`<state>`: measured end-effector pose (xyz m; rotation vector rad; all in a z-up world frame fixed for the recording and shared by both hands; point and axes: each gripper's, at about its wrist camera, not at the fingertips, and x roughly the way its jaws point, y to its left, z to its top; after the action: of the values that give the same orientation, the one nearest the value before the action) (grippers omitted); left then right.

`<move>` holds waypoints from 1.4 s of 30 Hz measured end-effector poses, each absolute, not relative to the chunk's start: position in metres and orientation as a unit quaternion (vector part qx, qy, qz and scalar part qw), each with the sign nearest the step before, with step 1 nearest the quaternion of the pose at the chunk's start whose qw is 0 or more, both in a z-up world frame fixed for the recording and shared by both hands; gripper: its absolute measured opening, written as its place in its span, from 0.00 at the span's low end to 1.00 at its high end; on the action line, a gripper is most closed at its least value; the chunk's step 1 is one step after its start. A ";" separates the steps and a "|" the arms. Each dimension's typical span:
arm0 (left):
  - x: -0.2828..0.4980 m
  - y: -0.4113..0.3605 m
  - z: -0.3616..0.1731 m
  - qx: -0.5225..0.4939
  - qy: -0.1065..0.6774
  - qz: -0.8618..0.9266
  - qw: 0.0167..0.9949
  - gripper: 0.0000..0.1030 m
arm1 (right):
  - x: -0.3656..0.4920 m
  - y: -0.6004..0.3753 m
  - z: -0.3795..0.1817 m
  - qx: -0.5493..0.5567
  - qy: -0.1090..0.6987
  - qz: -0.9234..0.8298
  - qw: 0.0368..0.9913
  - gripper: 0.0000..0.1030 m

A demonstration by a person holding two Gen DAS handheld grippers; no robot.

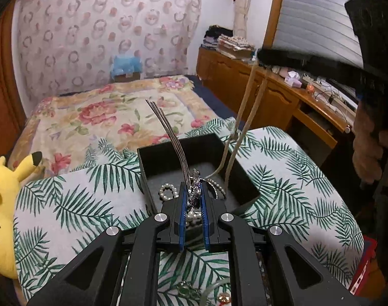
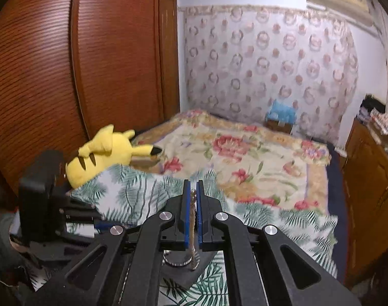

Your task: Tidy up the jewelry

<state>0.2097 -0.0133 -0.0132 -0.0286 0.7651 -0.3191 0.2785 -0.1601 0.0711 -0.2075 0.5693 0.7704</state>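
In the left wrist view my left gripper [image 1: 194, 193] is shut on a silver hair comb with purple stones [image 1: 195, 191], its long metal prongs [image 1: 168, 132] sticking up and back. It hovers over an open black jewelry box [image 1: 245, 176] holding a pearl bracelet [image 1: 167, 191]. A beaded chain [image 1: 242, 117] hangs into the box from my right gripper [image 1: 268, 60] at the upper right. In the right wrist view my right gripper [image 2: 193, 186] is shut on that beaded chain [image 2: 193, 219], which runs down to the box corner [image 2: 191, 278].
The box rests on a palm-leaf cushion [image 1: 74, 204] on a floral bedspread [image 1: 104, 112]. A yellow plush toy [image 1: 5, 193] lies at the left. A wooden dresser [image 1: 275, 94] with clutter stands at the right. More jewelry [image 1: 189, 290] lies under my left gripper.
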 end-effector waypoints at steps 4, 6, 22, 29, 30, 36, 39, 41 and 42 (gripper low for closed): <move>0.220 -0.015 -0.018 -0.011 0.382 -0.157 0.911 0.09 | 0.288 -0.157 0.041 -0.089 0.307 0.373 0.871 0.06; 0.224 -0.016 -0.020 -0.010 0.386 -0.158 0.909 0.09 | 0.291 -0.155 0.027 -0.087 0.321 0.371 0.867 0.06; 0.240 -0.032 -0.036 -0.008 0.408 -0.182 0.895 0.09 | 0.267 -0.180 -0.037 -0.066 0.370 0.352 0.857 0.06; 0.238 -0.034 -0.035 -0.007 0.406 -0.183 0.895 0.09 | 0.257 -0.191 -0.042 -0.051 0.378 0.347 0.857 0.06; 0.236 -0.033 -0.034 -0.007 0.405 -0.181 0.896 0.09 | 0.254 -0.192 -0.042 -0.050 0.378 0.346 0.857 0.06; 0.226 -0.023 -0.033 -0.009 0.400 -0.165 0.901 0.09 | 0.231 -0.196 -0.043 -0.061 0.375 0.345 0.858 0.06; 0.219 -0.015 -0.030 -0.016 0.397 -0.157 0.904 0.09 | 0.221 -0.199 -0.043 -0.066 0.372 0.344 0.860 0.06; 0.212 -0.011 -0.027 -0.017 0.393 -0.153 0.907 0.09 | 0.211 -0.200 -0.043 -0.072 0.371 0.346 0.859 0.06; 0.210 -0.010 -0.025 -0.015 0.391 -0.149 0.908 0.09 | 0.207 -0.200 -0.044 -0.075 0.372 0.347 0.858 0.06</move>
<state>0.2096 -0.0103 -0.0252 -0.0314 0.8065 -0.3082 0.2066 -0.1997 -0.0437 -0.1574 0.7813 0.7286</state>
